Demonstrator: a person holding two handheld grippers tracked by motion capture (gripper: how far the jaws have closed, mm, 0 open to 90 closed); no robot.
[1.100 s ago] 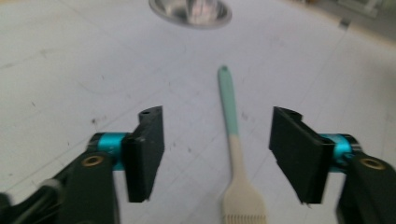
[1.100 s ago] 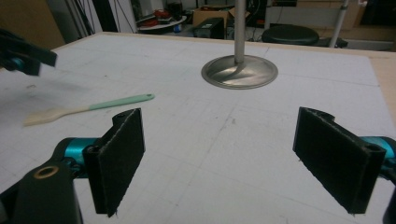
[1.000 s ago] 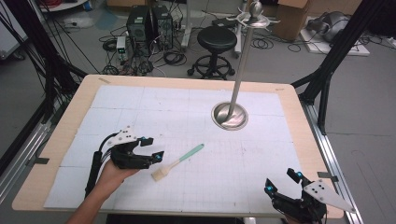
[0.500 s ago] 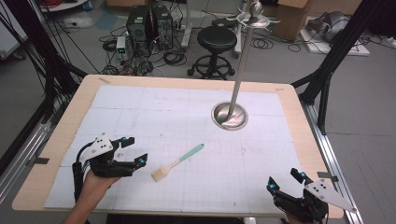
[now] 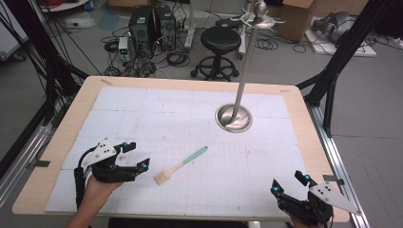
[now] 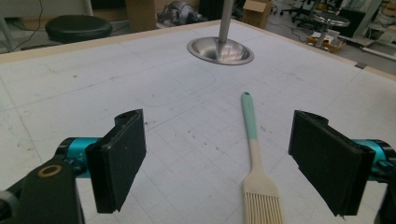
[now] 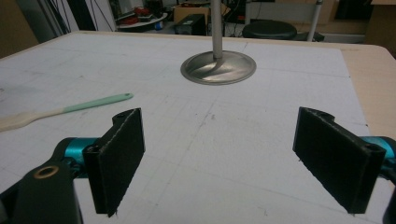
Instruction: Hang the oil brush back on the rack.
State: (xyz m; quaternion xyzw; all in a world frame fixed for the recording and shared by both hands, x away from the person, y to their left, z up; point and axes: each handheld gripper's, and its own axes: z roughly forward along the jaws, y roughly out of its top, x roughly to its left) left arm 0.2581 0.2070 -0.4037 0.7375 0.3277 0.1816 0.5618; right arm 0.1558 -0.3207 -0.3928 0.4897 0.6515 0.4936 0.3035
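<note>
A pastry brush [image 5: 179, 166] with a mint-green handle and cream bristle head lies flat on the white gridded tabletop [image 5: 190, 109], in the near-centre area, its bristles toward the person and its handle pointing away at a slant toward the stand. In the left gripper view the pastry brush [image 6: 254, 158] lies ahead of the jaws and closer to the right-hand jaw, bristles nearest the camera, touching neither jaw.

The left gripper [image 5: 135, 159] is held in a hand [image 5: 97, 187] low over the near left part of the tabletop, just beside the bristle end of the brush, its jaws standing wide apart and empty. The left gripper [image 6: 217, 163] shows bare mat between its black pads.

The right gripper [image 5: 290, 185] sits at the near right corner, well apart from the brush, its jaws also wide apart with nothing between them. From the right gripper [image 7: 217, 161] the brush [image 7: 60, 111] lies off to the left.

A metal stand [image 5: 234, 116] with a round dished base and a tall pole rises from the far-right part of the tabletop
</note>
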